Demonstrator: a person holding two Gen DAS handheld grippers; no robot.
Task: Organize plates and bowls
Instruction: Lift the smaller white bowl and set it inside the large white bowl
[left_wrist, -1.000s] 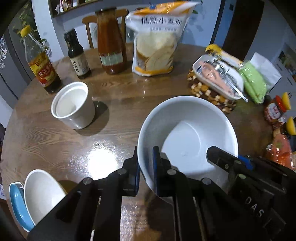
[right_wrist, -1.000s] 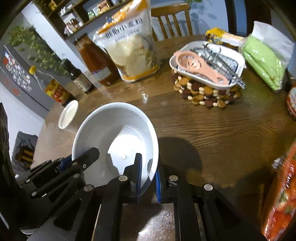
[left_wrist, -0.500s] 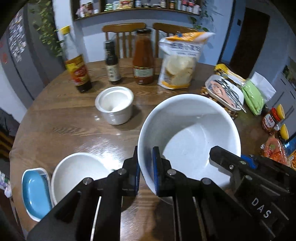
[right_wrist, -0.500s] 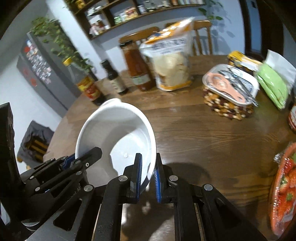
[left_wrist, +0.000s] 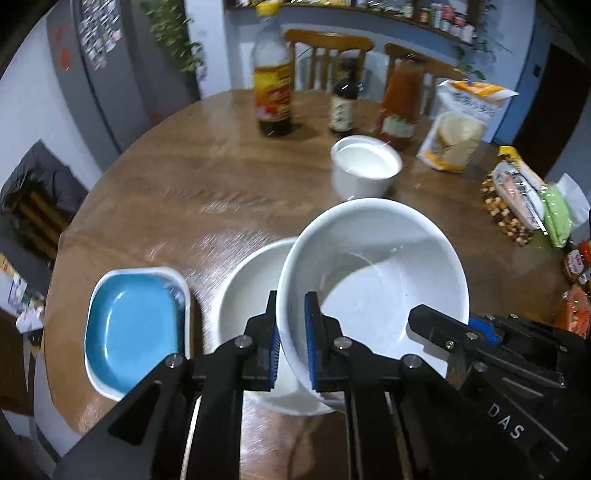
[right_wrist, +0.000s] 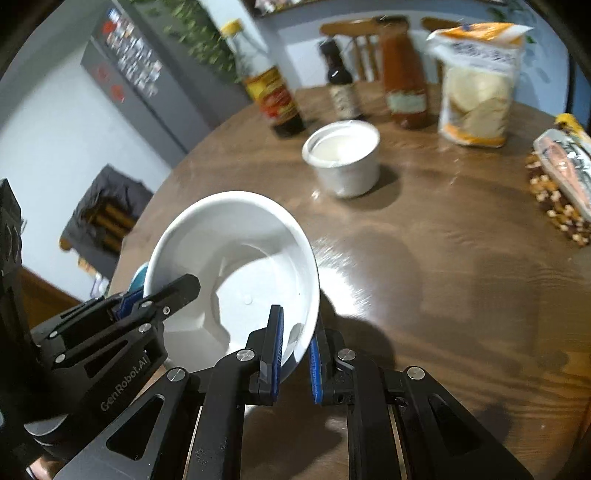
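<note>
Over the round wooden worktop (left_wrist: 192, 177) my left tool (left_wrist: 291, 339) and right tool (right_wrist: 295, 343), both clamping the large white bowl (left_wrist: 373, 280), have carried it above the smaller white bowl (left_wrist: 247, 295), ready for nesting.

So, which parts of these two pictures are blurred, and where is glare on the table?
Left wrist view: bottles and wood grain are streaked by motion, the held bowl stays sharp, and glare smears across the table. Right wrist view: the cup and bottles are soft, with glare beside the bowl's rim.
</note>
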